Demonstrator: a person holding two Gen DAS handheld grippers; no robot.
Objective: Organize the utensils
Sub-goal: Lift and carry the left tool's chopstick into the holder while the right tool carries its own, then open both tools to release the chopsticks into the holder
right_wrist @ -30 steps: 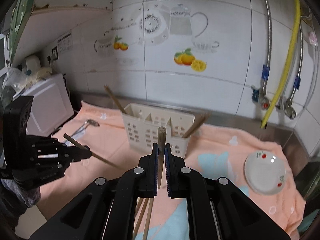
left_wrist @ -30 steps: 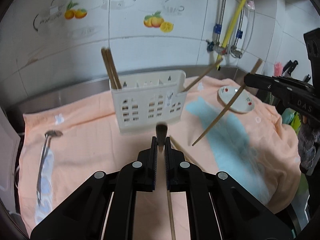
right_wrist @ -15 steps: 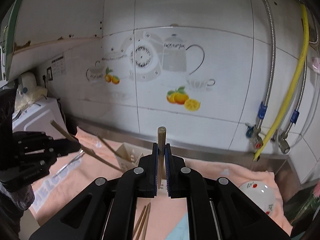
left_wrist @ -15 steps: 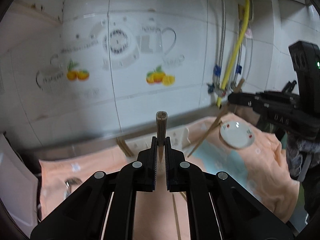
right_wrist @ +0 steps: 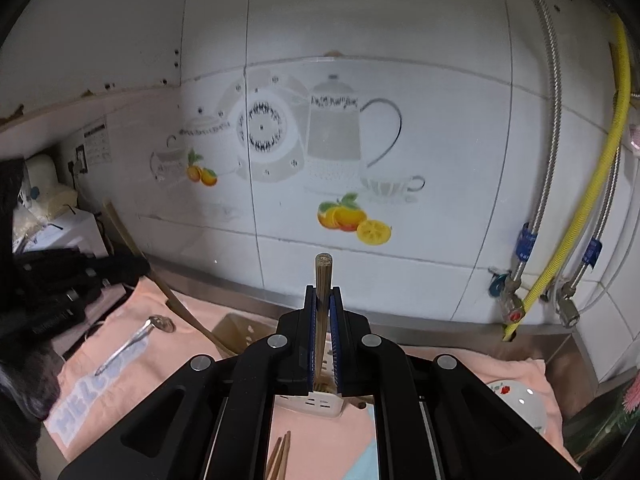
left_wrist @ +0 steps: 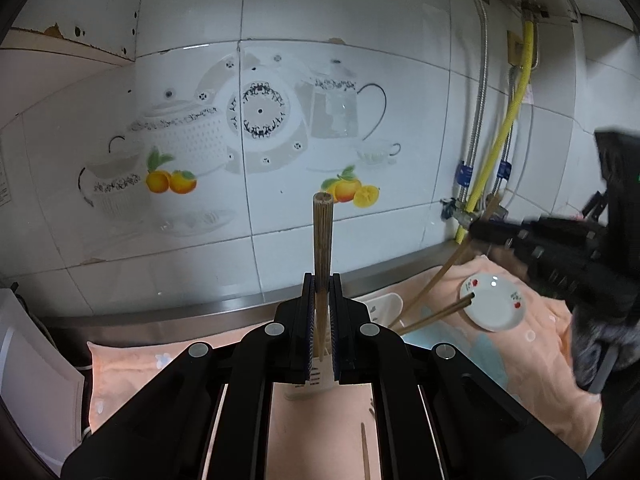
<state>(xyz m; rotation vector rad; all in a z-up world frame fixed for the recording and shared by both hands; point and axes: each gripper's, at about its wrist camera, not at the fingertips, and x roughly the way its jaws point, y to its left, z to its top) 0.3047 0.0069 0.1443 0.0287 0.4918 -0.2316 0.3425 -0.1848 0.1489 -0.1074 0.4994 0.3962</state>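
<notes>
Both grippers over the utensil holder, each with one chopstick. Left gripper: fingers together, clamped on a chopstick that stands about upright, blunt end up above the pads, thin end running down between them toward the white holder, which lies directly below and just beyond the fingertips. Right gripper: likewise clamped on its own chopstick, long axis near vertical, lower end at the holder's top rim; whether the tip is already inside a slot, cannot tell, as the fingers hide it. Seen from the left wrist, the right-hand chopstick slants down-left to the holder's right end, beside one already standing there. Key relation: both sticks roughly in line w/ the slots' depth, holder straight beneath, so the next move is judged a short drop, then release. Neither arm clearly nearer. Loose chopsticks lie on the peach towel near the camera; spoon at left, small plate at right, both well apart from the holder.
</notes>
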